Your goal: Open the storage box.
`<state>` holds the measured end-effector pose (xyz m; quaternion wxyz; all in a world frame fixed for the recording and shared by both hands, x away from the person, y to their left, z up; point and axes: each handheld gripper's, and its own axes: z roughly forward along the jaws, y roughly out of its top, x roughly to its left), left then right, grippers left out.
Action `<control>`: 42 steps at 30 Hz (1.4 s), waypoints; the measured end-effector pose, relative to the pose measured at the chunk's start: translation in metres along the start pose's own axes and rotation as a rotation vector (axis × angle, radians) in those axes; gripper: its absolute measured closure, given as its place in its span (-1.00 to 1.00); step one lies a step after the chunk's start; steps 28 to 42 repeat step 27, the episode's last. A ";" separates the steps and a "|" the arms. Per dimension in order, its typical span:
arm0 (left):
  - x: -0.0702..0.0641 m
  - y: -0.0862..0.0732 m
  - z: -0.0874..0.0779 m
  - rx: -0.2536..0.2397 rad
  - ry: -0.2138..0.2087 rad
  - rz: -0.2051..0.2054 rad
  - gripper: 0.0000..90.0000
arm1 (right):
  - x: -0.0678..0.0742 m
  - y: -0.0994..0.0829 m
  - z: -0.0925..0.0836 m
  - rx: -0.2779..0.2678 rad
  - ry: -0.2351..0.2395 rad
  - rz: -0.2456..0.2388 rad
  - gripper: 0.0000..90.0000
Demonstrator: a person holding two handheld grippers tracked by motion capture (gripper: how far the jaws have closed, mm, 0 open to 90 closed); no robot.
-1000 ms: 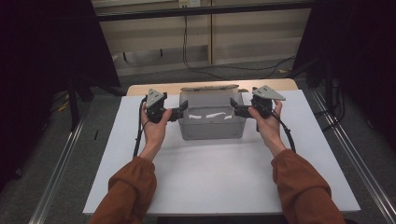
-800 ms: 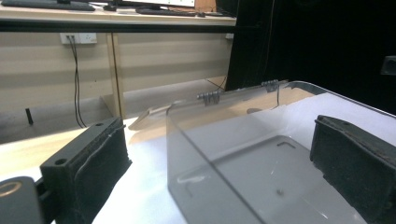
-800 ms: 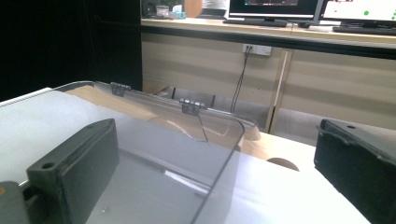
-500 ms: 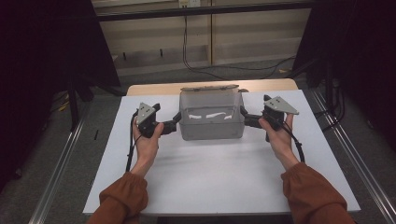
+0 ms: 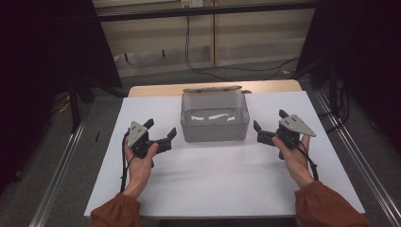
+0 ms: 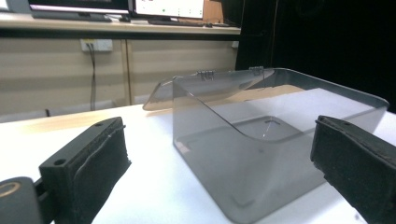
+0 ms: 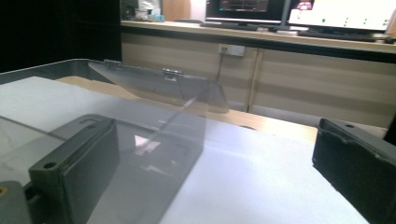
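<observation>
Table: white sheet over a wooden top; a bare strip of wood shows along the far edge. The white surface gives plain contrast for the one item on it.

Clear plastic box: sits at the far centre of the table, midway between the two grippers, touching neither. It is smoky-transparent with rounded corners and looks empty; the pale streaks on its floor read as reflections. Its hinged lid is swung open past the far rim and hangs back toward the wooden strip, so the mouth faces up and both side walls are free to approach. In the left gripper view the box stands ahead between the jaws but well beyond them; in the right gripper view its near wall lies partly behind the left-hand jaw, with the lid tilting away behind.

Left gripper: held just above the table to the left of the box, near but apart, jaws spread wide with nothing between them, pointing in at the left wall.

Right gripper: mirrors it on the right, also near but apart, jaws released and empty, aimed at the right wall.

Judgement: the symmetric stance suits a two-sided handling of the box; with both claws off the walls, the box rests on its own.
</observation>
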<state>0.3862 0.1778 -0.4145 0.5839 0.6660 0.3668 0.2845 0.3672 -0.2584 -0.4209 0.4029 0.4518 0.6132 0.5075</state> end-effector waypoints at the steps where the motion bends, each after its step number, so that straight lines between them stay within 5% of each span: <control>1: -0.001 -0.002 -0.004 0.000 0.004 -0.003 -0.92 | -0.001 -0.002 -0.004 -0.001 -0.004 0.003 -0.99; 10: 0.003 -0.016 -0.038 0.007 0.084 -0.050 -0.93 | -0.001 -0.018 -0.039 -0.033 -0.037 0.013 -0.99; 22: -0.008 -0.025 -0.065 0.021 0.113 -0.009 -0.93 | -0.009 -0.035 -0.082 -0.041 -0.107 0.031 -1.00; 42: -0.006 -0.026 -0.065 0.011 0.123 -0.029 -0.93 | -0.008 -0.036 -0.088 -0.058 -0.113 0.029 -1.00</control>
